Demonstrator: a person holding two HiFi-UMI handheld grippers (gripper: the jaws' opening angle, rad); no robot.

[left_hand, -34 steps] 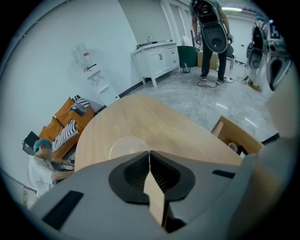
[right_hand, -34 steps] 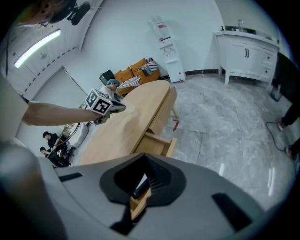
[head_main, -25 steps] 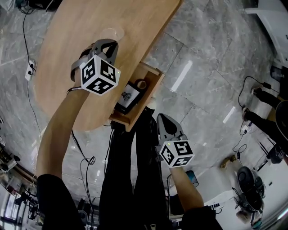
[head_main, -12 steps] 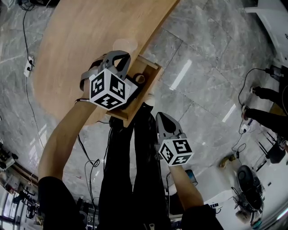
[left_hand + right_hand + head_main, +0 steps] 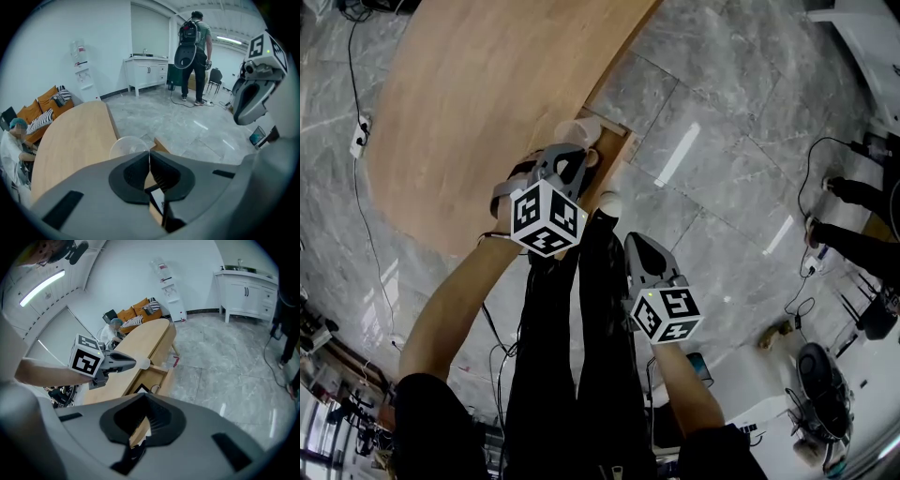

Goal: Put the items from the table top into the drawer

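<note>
**Cup at the drawer's far end: get it down inside before we let go**

Left gripper (image 5: 149, 158) is pinched on the thin wall of the clear cup (image 5: 127, 146). Its jaws are nearly touching, with only the rim between them. Right gripper (image 5: 144, 397) has its jaws together on nothing and sits on the near side, well apart from the drawer (image 5: 167, 377).

Cup position: in the air at the table (image 5: 70, 140) edge, just above the far end of the open drawer. From the right gripper view it isn't inside yet. The drawer already holds a dark box (image 5: 140, 389) and a ring-shaped item (image 5: 155, 388), and the box takes up much of the floor.

How we'd run this step:
- Bring the cup right and nearer, off the table edge, until it's fully over the opening and not straddling the rim.
- Aim for free floor beside the ring. We can't tell how much space is there, so we check the left gripper view on the way down.
- Go down between the walls before opening. The cup looks light and thin-walled, and we judge it will bounce or roll if dropped from height.
- Don't squeeze harder, since more force would likely crease the wall.
- Open, then lift straight out so a jaw doesn't drag the rim and tip the cup.
- Right gripper: hold it clear of the drop path.
</note>
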